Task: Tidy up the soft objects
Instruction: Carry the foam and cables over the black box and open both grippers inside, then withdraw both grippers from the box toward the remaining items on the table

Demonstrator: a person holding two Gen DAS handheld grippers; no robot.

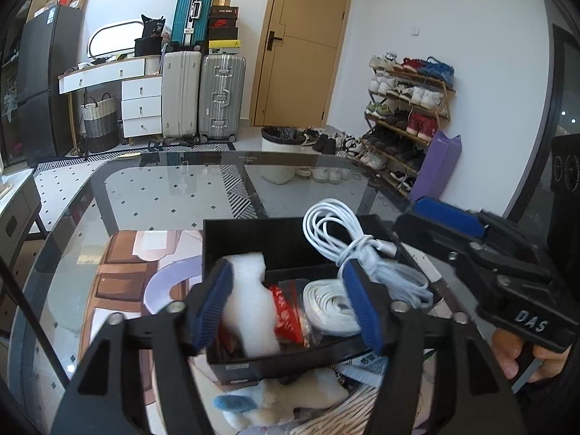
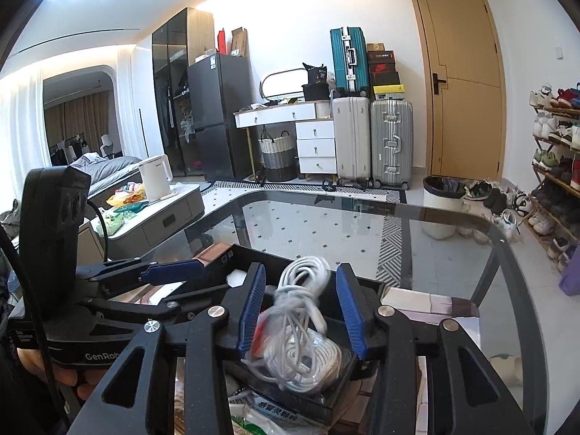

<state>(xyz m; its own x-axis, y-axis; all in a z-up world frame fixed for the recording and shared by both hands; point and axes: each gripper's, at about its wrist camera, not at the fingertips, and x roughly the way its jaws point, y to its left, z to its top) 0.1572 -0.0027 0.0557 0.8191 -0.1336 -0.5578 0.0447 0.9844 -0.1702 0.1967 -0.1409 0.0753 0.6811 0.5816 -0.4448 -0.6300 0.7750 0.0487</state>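
A black box (image 1: pixel 253 239) stands on the glass table. In it lie a white foam piece (image 1: pixel 250 301), a red packet (image 1: pixel 286 311), a rolled white strap (image 1: pixel 330 308) and a coiled white cable (image 1: pixel 348 250). My left gripper (image 1: pixel 290 304) is open above the box, its jaws either side of the foam and strap, holding nothing. My right gripper (image 2: pixel 301 308) is open over the same box (image 2: pixel 337 395), its jaws wide around the cable coil (image 2: pixel 301 311) without touching it. The right gripper also shows in the left wrist view (image 1: pixel 482 246), the left gripper in the right wrist view (image 2: pixel 170 272).
A white and blue plush toy (image 1: pixel 275 398) and a printed packet (image 2: pixel 275 413) lie on the table in front of the box. The glass table edge (image 2: pixel 362 199) curves ahead. Beyond stand a bin (image 1: pixel 281 152), suitcases (image 1: pixel 203 94) and a shoe rack (image 1: pixel 406 116).
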